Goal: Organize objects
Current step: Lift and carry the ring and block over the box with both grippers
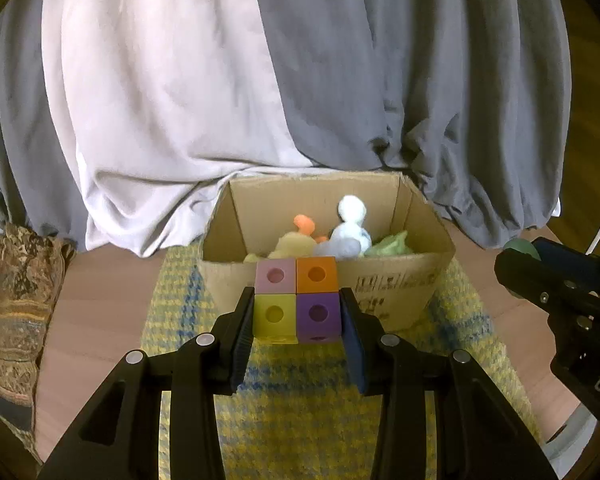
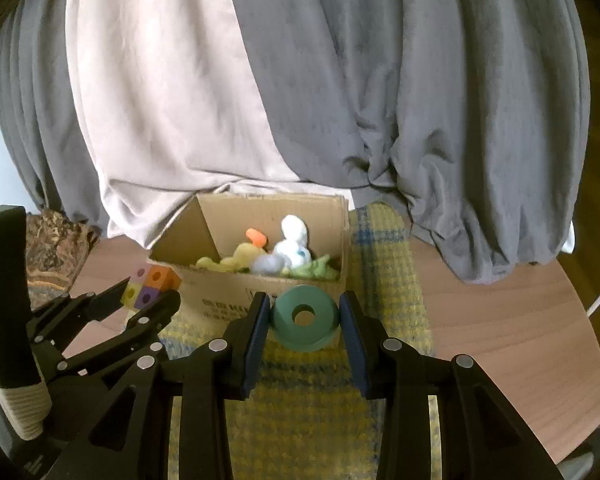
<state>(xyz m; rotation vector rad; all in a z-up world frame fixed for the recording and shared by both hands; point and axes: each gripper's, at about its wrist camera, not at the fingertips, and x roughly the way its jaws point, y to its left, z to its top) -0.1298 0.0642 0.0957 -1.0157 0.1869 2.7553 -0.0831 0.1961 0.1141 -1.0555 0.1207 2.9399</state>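
- Block cluster (image 1: pixel 296 298): four joined cubes (pink, orange, yellow, purple), pinched at its lower pair by the left hand-held gripper (image 1: pixel 298 320), held just before the box (image 1: pixel 396 284).
- Box: open cardboard, standing on a yellow mat (image 1: pixel 300 400) on the bench (image 1: pixel 100 320), containing soft toys (image 1: pixel 350 228).
- Ring (image 2: pixel 304 318): green, pinched between the fingers of the right hand-held gripper (image 2: pixel 304 320), near the box front.

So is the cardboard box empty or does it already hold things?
Not empty: the cardboard box holds soft toys, yellow, white and green, seen over its rim.
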